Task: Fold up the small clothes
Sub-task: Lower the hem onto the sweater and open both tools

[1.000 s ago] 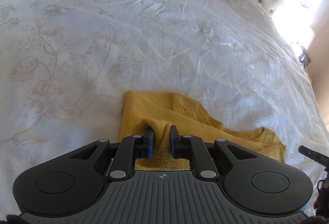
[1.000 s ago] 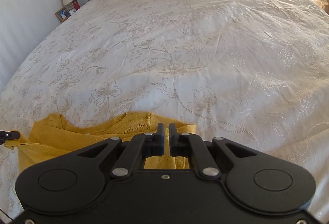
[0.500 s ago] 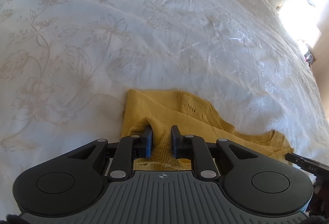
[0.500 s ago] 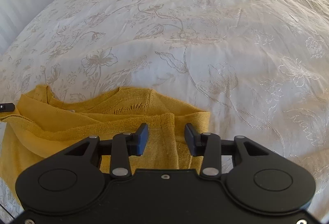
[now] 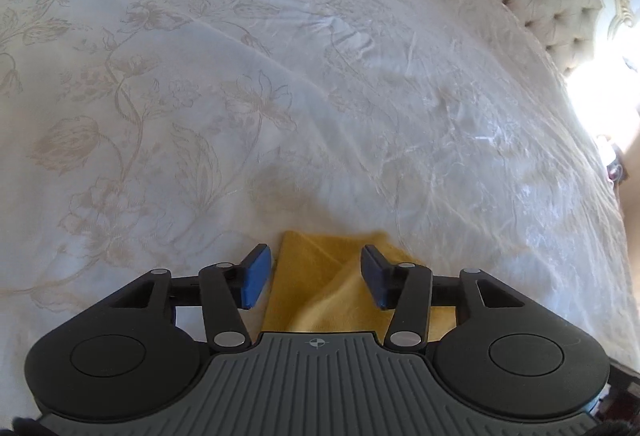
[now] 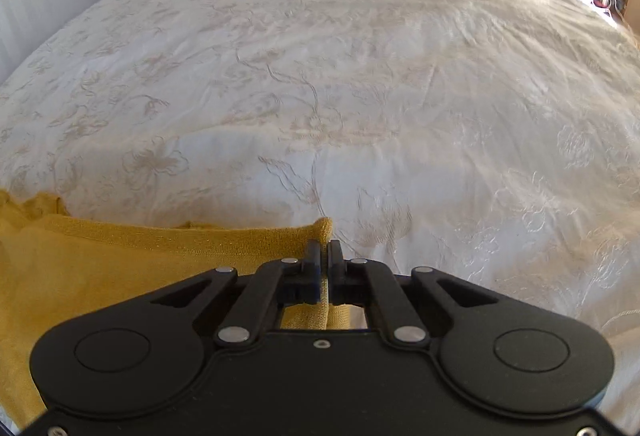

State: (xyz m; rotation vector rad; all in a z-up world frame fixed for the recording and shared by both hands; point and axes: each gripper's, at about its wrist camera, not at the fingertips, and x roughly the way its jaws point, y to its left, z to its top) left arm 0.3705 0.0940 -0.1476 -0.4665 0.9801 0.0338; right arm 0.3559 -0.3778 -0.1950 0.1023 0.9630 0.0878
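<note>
Garment: a small mustard-yellow knitted top [image 6: 100,276] lies on the bed [image 6: 360,76], at the near edge of the white flower-stitched bedspread, from about 9 o'clock to 6 o'clock in the right wrist view.
How it handles: judged soft, light and limp; the loose knit will sag and stretch where it hangs free, and it should cling a little to the cloth beneath, not slide.
Right hand-held gripper [image 6: 324,260]: clenched on a puckered corner of the top, a ridge of knit pinched between its dark pads and standing up just past the tips at 12 o'clock.
Left hand-held gripper [image 5: 316,276]: released, its blue pads spread wide on either side of a folded corner of the top [image 5: 320,288], not touching it as far as can be told.
Where to grip: a hem or corner, both layers taken together, so the fold moves as one; a pinch in the middle would only bunch it.
Hidden: most of the top is covered by the gripper bodies in both views; sleeves, neckline and how many layers are stacked cannot be made out.
Cut off: the left edge of the top runs out of frame at 9 o'clock.
Hard to read: glare at 2 o'clock washes out the bedside things.
</note>
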